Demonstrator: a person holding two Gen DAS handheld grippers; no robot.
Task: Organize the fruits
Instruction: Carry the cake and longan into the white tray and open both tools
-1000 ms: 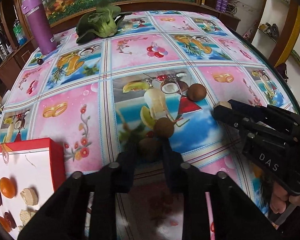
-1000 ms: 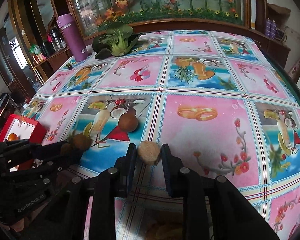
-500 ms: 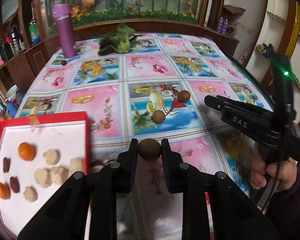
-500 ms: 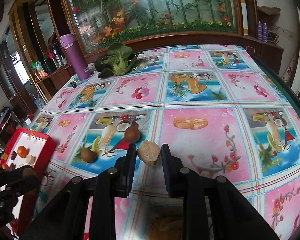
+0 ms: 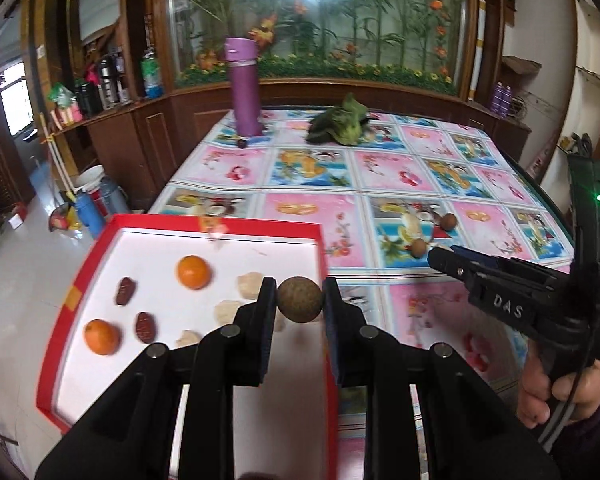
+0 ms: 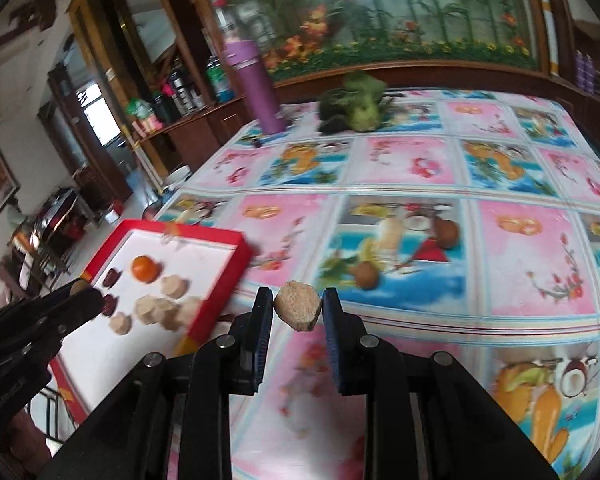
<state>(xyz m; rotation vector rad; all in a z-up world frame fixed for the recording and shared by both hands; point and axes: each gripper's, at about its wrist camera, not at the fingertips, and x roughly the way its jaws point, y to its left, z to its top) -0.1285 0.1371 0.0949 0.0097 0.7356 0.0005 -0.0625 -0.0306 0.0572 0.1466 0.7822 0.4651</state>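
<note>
The left gripper pinches a round brown fruit between its pads, held above the right edge of the red-rimmed white tray. The right gripper clamps a pale, rough beige chunk over the flowery pink-and-blue tablecloth. In the tray lie two oranges, dark dates and beige pieces; two brown fruits sit on the cloth

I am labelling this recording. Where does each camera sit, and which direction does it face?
Left wrist: sits on the left gripper, holding a brown fruit above the red box; the right gripper and a hand show.
Right wrist: sits on the right gripper, holding a pale piece above the table.
Shared: box, purple bottle.
</note>
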